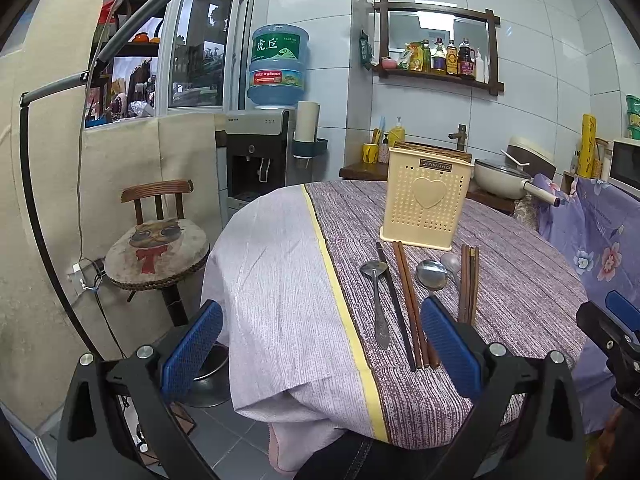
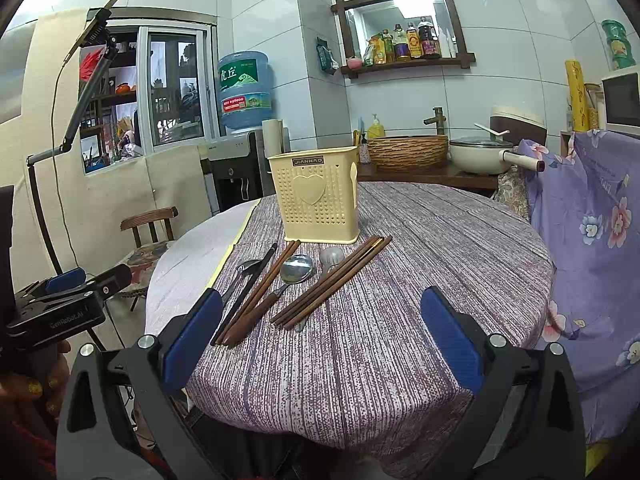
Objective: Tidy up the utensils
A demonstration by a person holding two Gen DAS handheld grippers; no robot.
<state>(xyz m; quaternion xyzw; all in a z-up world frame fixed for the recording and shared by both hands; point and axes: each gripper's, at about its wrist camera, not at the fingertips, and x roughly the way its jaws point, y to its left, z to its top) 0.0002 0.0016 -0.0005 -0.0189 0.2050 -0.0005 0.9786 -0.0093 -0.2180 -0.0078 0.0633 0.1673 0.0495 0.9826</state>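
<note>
A cream perforated utensil holder with a heart on its front stands upright on the round table. In front of it lie metal spoons, one black chopstick and brown wooden chopsticks in loose groups. My left gripper is open, held over the table's near edge, short of the utensils. My right gripper is open too, hovering above the cloth just in front of the chopsticks. Nothing sits between either pair of fingers.
The table wears a purple striped cloth with a pale section at left. A wooden chair stands left of it. A water dispenser, a counter with a pan and a floral-draped chair surround the table.
</note>
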